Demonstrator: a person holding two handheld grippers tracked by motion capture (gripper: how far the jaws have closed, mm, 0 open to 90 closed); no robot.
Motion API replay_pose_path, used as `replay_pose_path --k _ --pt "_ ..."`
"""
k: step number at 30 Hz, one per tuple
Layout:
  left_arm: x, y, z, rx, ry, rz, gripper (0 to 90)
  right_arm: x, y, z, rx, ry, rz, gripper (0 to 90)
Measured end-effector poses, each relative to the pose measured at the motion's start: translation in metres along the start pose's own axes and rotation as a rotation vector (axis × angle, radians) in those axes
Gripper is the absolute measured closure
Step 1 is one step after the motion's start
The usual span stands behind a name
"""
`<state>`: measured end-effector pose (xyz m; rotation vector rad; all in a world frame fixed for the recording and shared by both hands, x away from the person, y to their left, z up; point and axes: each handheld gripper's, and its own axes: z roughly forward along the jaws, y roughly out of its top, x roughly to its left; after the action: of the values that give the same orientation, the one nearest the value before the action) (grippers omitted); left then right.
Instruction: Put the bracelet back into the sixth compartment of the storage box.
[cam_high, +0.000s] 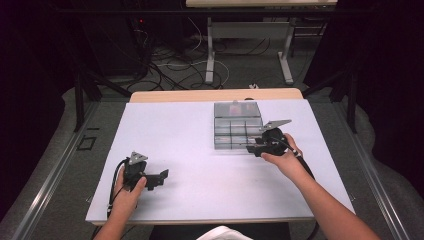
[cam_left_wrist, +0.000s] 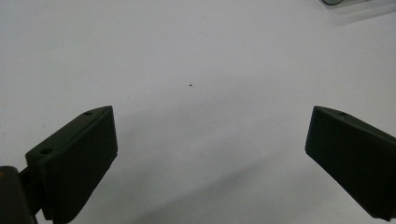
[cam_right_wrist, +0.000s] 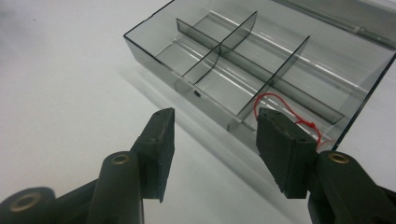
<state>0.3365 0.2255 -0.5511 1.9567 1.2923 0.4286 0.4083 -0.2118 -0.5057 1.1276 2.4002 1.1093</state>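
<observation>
Compartment box (cam_high: 237, 131) of clear grey plastic sits open on the far right part of the white table (cam_high: 200, 175), its lid laid back behind it. Dividers split it into several cells; a thin red loop (cam_right_wrist: 280, 109) lies in the near cell closest to the right gripper (cam_high: 257, 148). That gripper hovers at the box's near edge, jaws partly apart, holding nothing. Well apart, the left gripper (cam_high: 159, 178) rests near the table's front left, jaws wide over bare surface.

Box (cam_high: 237, 126) at bench (cam_high: 200, 190) 1 o'clock; loop (cam_right_wrist: 280, 105) in its near right compartment; right gripper (cam_high: 256, 148) just before it; left gripper (cam_high: 159, 178) at 8 o'clock.
</observation>
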Motion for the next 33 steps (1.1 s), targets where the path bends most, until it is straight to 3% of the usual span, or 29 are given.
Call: replay_pose_path --k 7,15,17,19,20,26,33 --pt "0.000 0.000 0.000 -0.002 -0.002 -0.002 2.6 0.006 -0.012 -0.006 -0.020 0.013 -0.015 45.4" --pt "-0.001 0.000 0.000 -0.002 -0.001 -0.003 2.6 0.008 -0.033 -0.015 -0.032 0.015 0.052 36.3" --pt "-0.001 0.000 0.000 -0.002 0.000 -0.003 2.6 0.008 -0.038 -0.018 -0.033 -0.001 0.062 33.5" --pt "-0.001 0.000 0.000 -0.002 -0.001 -0.004 2.6 0.006 -0.044 -0.021 -0.042 -0.019 0.042 31.5" --pt "-0.001 0.000 0.000 -0.002 0.000 -0.004 2.6 0.007 -0.046 -0.023 -0.037 -0.019 0.070 30.1" --pt "0.000 0.000 0.000 0.000 0.001 -0.004 2.6 -0.001 -0.060 -0.033 -0.008 -0.067 0.095 23.8" --pt "0.000 0.000 0.000 0.000 0.003 -0.005 2.6 -0.013 -0.073 -0.042 -0.030 -0.132 0.131 19.2"
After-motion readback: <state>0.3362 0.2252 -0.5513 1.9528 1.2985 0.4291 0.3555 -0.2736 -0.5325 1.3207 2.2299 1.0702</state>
